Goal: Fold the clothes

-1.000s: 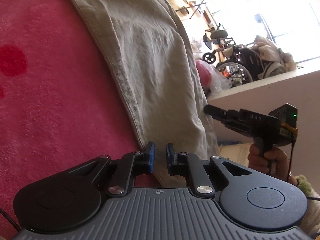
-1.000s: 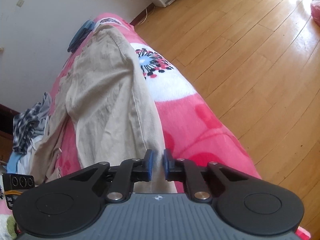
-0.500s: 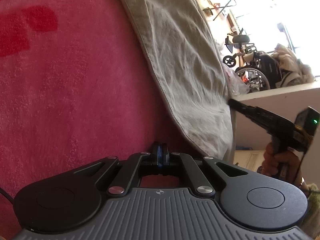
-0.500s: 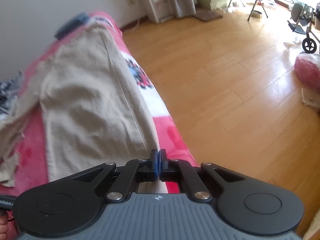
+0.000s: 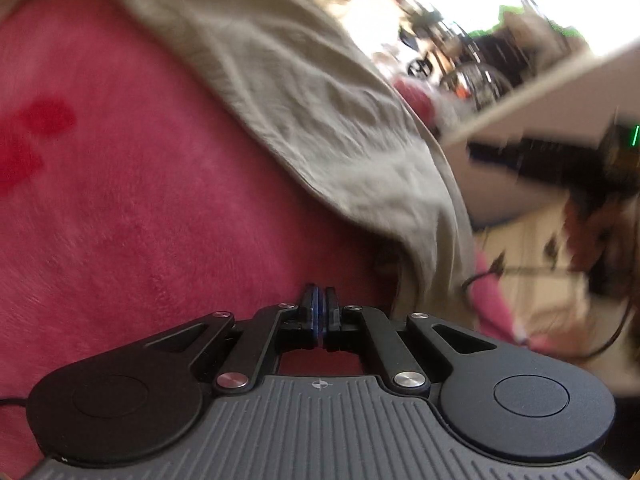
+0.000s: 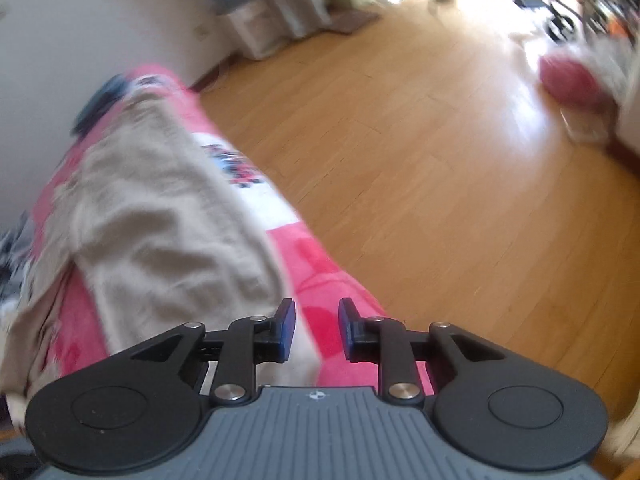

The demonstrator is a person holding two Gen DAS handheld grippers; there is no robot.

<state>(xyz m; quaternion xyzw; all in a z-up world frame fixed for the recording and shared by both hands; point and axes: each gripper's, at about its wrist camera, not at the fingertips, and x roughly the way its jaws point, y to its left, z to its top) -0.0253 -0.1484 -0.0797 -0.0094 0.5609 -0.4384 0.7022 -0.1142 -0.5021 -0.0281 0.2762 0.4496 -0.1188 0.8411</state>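
Beige trousers' (image 6: 168, 240) edge (blanket (image 6: 332, 296) beside)

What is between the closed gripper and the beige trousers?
Only bare pink blanket lies between the shut left gripper and the beige trousers, as the left wrist view shows; nothing is in its jaws.

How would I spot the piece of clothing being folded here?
Find the bright pink blanket covering the bed beside the wooden floor. Along its floor-side edge lies a long beige garment, probably trousers. It is the only plain, creased, sand-coloured cloth; the blanket under it is fluffy pink.
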